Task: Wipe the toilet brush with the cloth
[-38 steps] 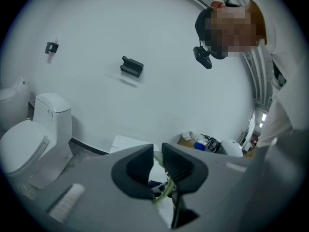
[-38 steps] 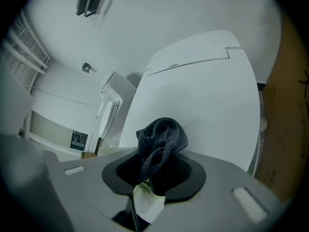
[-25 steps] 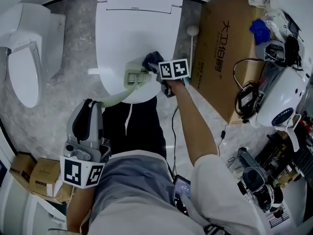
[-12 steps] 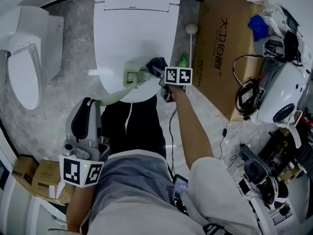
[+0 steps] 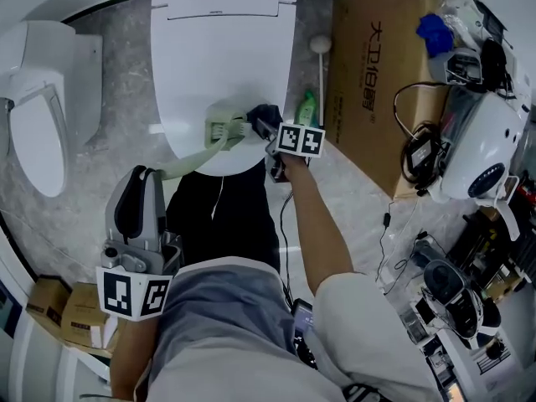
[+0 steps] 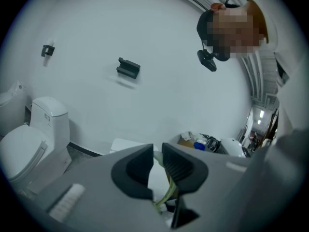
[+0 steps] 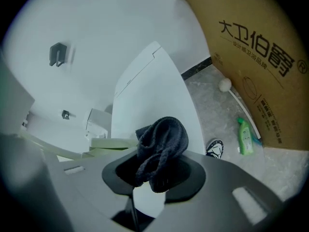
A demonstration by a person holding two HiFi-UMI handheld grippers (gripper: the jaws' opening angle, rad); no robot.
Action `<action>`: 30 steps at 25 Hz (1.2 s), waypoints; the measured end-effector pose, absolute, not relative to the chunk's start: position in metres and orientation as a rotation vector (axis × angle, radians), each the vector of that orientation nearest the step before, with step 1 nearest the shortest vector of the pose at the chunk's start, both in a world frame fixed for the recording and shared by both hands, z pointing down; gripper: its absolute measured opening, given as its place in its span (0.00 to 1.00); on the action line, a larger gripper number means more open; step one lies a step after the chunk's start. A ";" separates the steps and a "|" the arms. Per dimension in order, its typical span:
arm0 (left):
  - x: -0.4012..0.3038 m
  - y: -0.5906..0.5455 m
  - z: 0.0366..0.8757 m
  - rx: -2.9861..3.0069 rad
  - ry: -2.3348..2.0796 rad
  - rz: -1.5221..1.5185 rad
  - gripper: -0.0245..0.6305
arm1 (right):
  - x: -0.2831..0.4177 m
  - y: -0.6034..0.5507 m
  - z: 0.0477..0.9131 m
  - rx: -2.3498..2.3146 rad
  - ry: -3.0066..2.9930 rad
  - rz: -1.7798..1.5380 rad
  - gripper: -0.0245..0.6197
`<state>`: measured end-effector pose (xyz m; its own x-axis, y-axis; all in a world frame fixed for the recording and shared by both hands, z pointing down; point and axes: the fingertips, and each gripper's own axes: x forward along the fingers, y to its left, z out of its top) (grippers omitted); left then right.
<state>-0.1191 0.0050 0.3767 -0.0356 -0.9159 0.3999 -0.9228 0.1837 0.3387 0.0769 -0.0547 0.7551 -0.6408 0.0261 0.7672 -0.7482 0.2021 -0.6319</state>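
Grey stone floor fills the room, and a big white toilet with its lid down sits at the top middle of the head view. Another white toilet is at the far left. At the upper right stands a brown cardboard box, and a green bottle lies on the floor just beside it. The left gripper is at the lower left of the head view, near the person's leg. Its jaws are almost together, pinching the thin handle of the pale green toilet brush. The handle runs up and to the right from there. The brush head is over the front edge of the toilet lid. The right gripper is in the middle of the head view, at the end of the person's stretched-out arm. Its jaws are closed on a dark blue cloth, which sticks up out of them in a bunched lump. The cloth is right next to the brush head, on its right side. I cannot tell if they touch. In the right gripper view a shoe peeks out on the floor, close to the bottle.
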 end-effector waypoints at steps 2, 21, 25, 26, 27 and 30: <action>-0.120 0.004 0.375 1.722 -1.950 0.017 0.04 | 0.076 -0.047 0.755 0.686 -1.817 1.504 0.20; -0.114 -0.005 0.370 1.870 -1.905 0.000 0.04 | 0.098 -0.002 0.750 1.136 -1.710 1.746 0.20; -0.111 -0.002 0.369 1.898 -1.900 0.003 0.04 | 0.100 0.010 0.748 1.251 -1.652 1.878 0.20; -0.110 -0.001 0.369 1.900 -1.899 0.001 0.04 | 0.100 0.013 0.747 1.275 -1.639 1.905 0.20; -0.111 -0.001 0.368 1.902 -1.898 0.000 0.04 | 0.100 0.015 0.747 1.297 -1.624 1.934 0.20; -0.109 0.000 0.368 1.914 -1.895 0.002 0.04 | 0.101 0.022 0.746 1.353 -1.571 2.018 0.20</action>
<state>-0.1092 0.0003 0.3678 0.0586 -0.9503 0.3059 -0.9509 0.0401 0.3069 0.1013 0.0220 0.7461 -0.5385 -0.3288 0.7758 -0.6715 -0.3888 -0.6308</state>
